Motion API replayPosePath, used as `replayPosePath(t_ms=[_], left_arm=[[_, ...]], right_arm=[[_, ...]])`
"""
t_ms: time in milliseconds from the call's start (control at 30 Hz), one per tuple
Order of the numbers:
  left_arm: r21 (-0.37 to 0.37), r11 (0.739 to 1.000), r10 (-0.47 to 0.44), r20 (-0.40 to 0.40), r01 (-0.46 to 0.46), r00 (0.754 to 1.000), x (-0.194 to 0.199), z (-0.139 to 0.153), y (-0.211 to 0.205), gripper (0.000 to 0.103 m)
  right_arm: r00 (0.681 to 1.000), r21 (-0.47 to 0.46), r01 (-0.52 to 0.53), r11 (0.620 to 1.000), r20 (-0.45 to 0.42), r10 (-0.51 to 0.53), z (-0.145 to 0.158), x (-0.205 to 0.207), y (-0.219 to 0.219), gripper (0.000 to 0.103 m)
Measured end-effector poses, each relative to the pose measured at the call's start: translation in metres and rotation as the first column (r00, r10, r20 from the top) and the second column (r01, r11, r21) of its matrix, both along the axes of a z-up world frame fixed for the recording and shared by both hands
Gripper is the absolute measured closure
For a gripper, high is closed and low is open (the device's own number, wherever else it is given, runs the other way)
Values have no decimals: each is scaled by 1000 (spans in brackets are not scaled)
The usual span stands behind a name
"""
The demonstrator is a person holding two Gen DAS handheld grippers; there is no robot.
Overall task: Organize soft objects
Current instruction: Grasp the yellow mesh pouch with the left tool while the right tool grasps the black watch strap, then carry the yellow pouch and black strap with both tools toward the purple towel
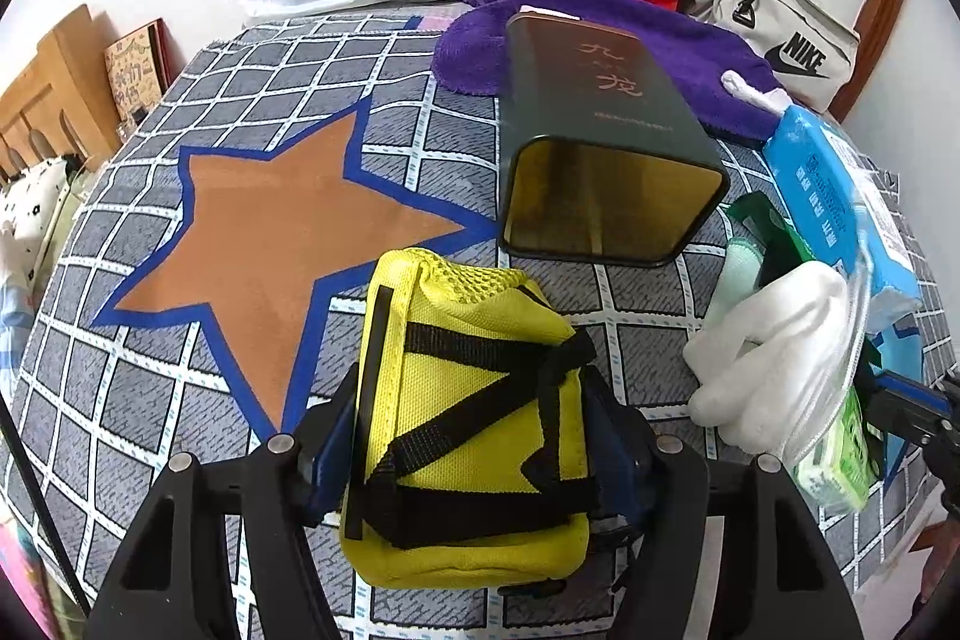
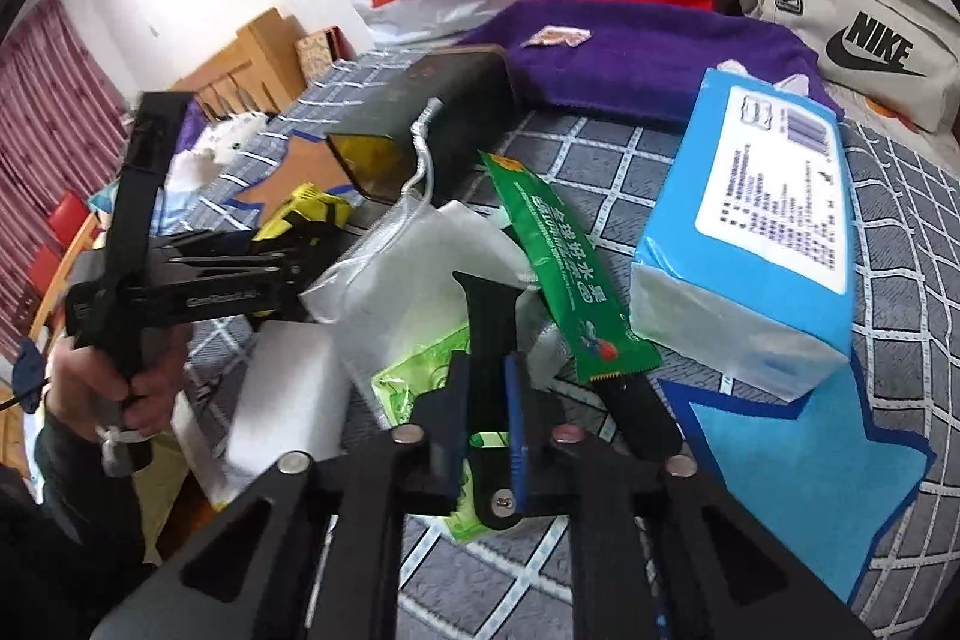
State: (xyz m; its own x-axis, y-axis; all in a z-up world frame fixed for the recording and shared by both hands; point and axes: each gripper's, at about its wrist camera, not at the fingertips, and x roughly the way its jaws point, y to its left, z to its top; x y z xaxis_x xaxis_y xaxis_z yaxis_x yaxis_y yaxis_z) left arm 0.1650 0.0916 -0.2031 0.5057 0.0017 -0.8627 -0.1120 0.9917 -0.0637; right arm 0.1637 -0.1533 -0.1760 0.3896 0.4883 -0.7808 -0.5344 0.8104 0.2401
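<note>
Between the left gripper's [image 1: 474, 436] blue pads sits a yellow pouch [image 1: 474, 400] with black straps, clamped on both sides above the checked bedcover [image 1: 150, 400]. Just beyond lies a dark tin [image 1: 600, 142] on its side. Right gripper [image 2: 487, 388] is closed, pinching a clear bag [image 2: 420, 280] beside a green packet [image 2: 564, 274] and blue tissue pack [image 2: 750, 244].

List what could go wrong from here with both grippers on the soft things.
1. The right gripper has shut on the thin translucent pouch; the loose film may slip free or tear when lifted.
2. The green sachet lies against that pouch and could be dragged along.
3. The left gripper squeezes the yellow mesh bag, whose loose black straps could snag on a finger.
</note>
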Motion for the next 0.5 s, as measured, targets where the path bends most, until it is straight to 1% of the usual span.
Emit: replayPosePath(t_ms=[200, 300, 333, 400, 433, 467, 500], left_arm=[[11, 1000, 11, -5, -11, 1000, -3, 0, -1, 38], [25, 1000, 13, -9, -13, 1000, -3, -1, -3, 38], [25, 1000, 15, -11, -15, 1000, -3, 0, -3, 38], [25, 1000, 15, -14, -14, 1000, -4, 0, -4, 38], [26, 1000, 13, -15, -13, 1000, -4, 0, -4, 38], [27, 1000, 11, -15, -11, 1000, -4, 0, -4, 37], [28, 1000, 10, -16, -10, 1000, -4, 0, -4, 37]], right_arm=[[999, 10, 37, 999, -1, -37, 2, -14, -21, 97], [998, -18, 57, 998, 0, -57, -2, -12, -26, 96], [998, -20, 61, 998, -4, -61, -4, -10, -26, 94], [998, -1, 62, 998, -7, -62, -6, -6, -25, 93], [998, 3, 57, 998, -11, -57, -7, -4, -25, 90], [998, -1, 56, 998, -21, -56, -11, -1, -22, 85], [998, -5, 58, 998, -25, -58, -14, 2, -21, 83]])
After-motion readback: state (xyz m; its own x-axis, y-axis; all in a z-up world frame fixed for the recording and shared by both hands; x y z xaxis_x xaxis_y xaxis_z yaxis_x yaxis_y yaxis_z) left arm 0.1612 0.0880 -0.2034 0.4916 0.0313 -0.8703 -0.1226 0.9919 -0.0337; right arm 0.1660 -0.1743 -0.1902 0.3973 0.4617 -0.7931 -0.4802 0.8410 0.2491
